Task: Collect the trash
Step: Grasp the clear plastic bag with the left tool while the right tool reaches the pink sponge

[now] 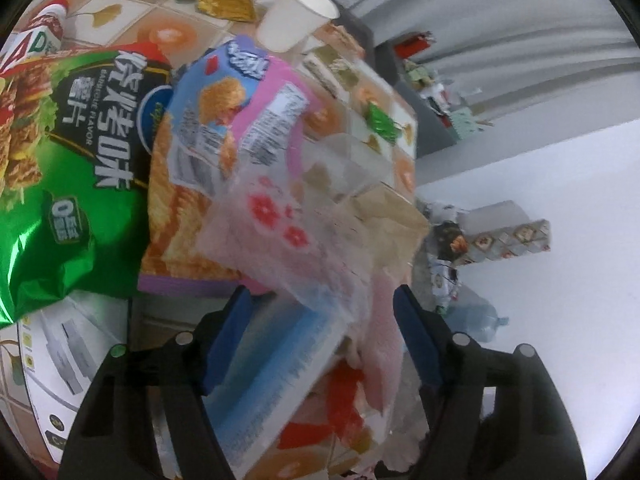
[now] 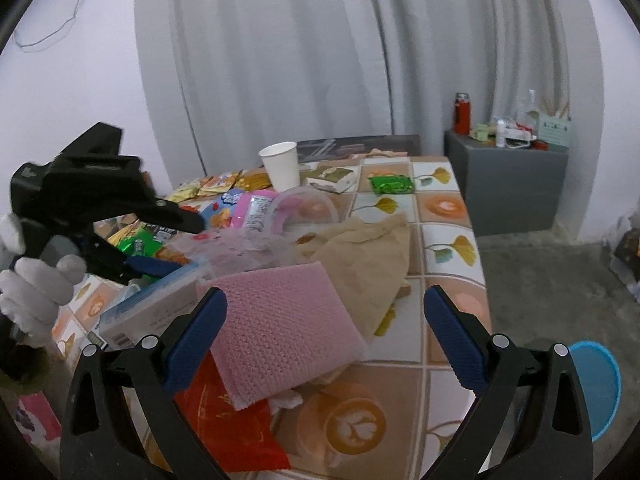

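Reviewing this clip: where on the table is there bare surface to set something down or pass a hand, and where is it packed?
Bare tablecloth runs along the right edge, from the green wrapper toward the near corner, right of the tan paper. The near tiles right of the red packet are also free. The left side is packed: pink sponge cloth, blue-white box, snack bags, paper cup.

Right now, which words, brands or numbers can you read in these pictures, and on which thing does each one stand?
"BARBECUE FLAVOR": on the green chip bag, beside large Chinese characters.
"0": in the small badge on the same bag.
"AD": large letters on the red and white bottle.
Pink snack bag: label print too blurred.
Light blue box: print too small.
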`<state>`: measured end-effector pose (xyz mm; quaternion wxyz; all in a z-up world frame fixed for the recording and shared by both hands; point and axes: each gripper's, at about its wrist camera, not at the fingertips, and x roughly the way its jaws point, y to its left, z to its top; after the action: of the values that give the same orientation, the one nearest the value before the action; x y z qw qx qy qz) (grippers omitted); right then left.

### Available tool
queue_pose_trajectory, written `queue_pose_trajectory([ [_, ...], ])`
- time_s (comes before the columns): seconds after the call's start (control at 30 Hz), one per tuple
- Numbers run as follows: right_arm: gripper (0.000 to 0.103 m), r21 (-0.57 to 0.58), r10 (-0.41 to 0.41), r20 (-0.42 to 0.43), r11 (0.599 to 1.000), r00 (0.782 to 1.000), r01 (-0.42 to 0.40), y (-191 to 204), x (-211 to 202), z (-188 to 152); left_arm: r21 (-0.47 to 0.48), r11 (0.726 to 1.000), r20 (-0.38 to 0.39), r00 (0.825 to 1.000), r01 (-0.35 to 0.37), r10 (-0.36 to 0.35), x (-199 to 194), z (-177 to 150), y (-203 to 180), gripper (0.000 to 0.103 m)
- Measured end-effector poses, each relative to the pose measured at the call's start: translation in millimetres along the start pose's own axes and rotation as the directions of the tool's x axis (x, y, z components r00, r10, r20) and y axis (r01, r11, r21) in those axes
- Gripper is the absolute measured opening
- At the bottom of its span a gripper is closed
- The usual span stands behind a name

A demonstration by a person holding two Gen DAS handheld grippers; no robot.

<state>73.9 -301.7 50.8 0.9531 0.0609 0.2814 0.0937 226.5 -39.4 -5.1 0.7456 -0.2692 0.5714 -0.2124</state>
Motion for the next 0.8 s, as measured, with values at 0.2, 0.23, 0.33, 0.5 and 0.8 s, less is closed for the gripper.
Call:
queue_pose_trajectory([
  [0.2,0.094,-0.057,0.109,-0.046,0.992,0.993,-0.112,1.8,15.2,2.6,-0.041,0.998,0.041,0.998,-0.039,0.04,4.2,11.4,5.8,0.062],
  [0.23,0.094,-0.059,0.124,-0.056,0.99,0.991,-0.127,1.0,19.2,3.1,-0.044,0.998,0.052,0.998,-0.045,0.047,5.1,11.9,5.6,0.058],
  [0.33,0.094,-0.064,0.167,-0.086,0.983,0.982,-0.172,-1.4,31.0,4.0,-0.048,0.997,0.067,0.996,-0.053,0.057,9.5,14.1,6.6,0.043],
  [0.5,0.094,-0.053,0.249,-0.133,0.965,0.959,-0.257,-3.2,46.4,7.7,-0.008,0.998,0.097,0.993,-0.06,0.06,12.0,11.0,1.1,0.026],
  [0.8,0.094,-0.094,0.302,-0.151,0.944,0.941,-0.318,4.3,39.4,8.3,0.095,0.994,0.19,0.981,-0.052,0.033,-9.4,-0.7,-12.7,0.011],
])
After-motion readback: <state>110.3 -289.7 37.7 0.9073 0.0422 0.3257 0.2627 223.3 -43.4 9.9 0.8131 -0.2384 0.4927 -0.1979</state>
